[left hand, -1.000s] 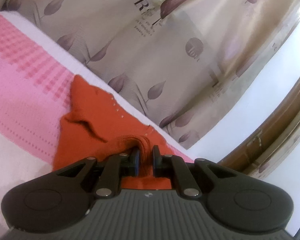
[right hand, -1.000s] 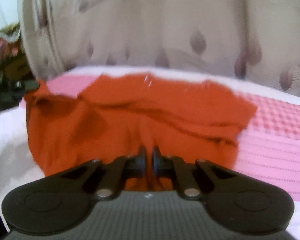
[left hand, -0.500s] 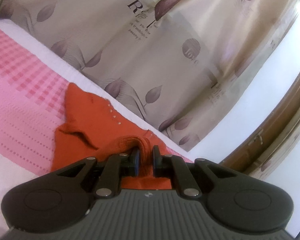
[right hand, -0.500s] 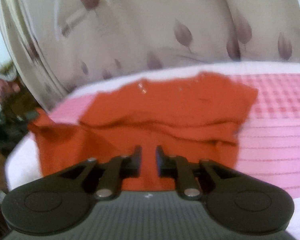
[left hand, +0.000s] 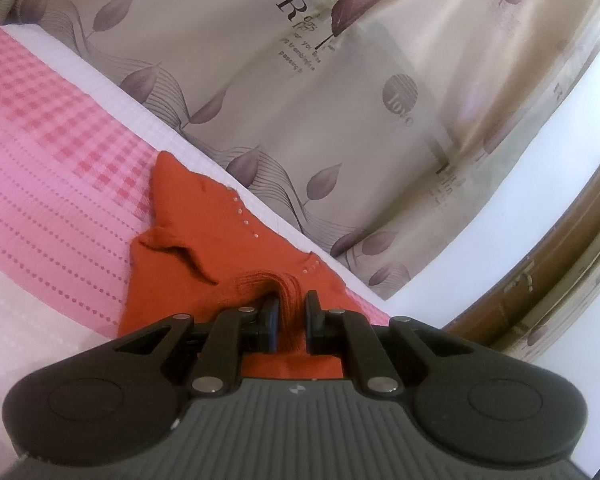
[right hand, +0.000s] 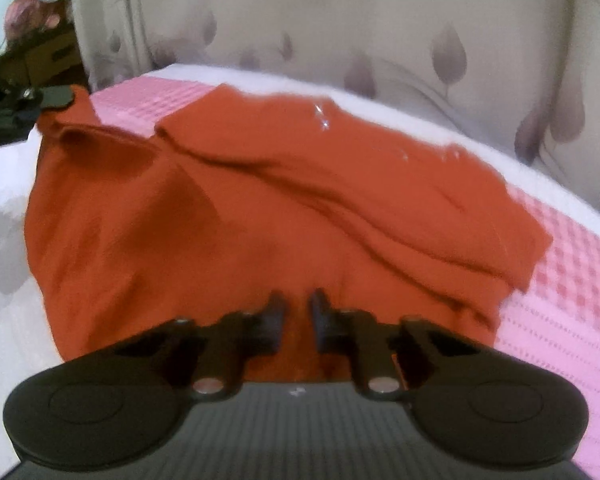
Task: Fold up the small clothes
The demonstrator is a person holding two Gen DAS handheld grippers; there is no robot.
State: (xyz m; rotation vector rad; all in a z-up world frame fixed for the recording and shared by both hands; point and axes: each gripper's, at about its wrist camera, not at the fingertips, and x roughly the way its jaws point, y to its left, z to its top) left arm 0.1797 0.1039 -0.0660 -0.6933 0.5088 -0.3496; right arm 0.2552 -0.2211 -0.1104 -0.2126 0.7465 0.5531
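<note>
Left gripper (left hand: 291, 318) is clamped on a bunched fold of the orange knit top (left hand: 204, 232), which is spread on the pink checked bedspread (left hand: 40, 152). Right gripper (right hand: 298, 322) is held slightly parted over the top's near hem; whether cloth is pinched cannot be told.

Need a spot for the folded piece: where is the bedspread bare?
Bare pink bedspread lies left of the orange garment, from the left claw. Curtain crowds the far edge. Right claw: bare strip on the right.

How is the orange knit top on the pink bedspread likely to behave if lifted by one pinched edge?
Probably floppy: the orange knit top lies in soft creases and bunches between the left tongs. Likely light, since a small pinch gathers it. It would probably drag rather than slide on the textured bedspread.
</note>
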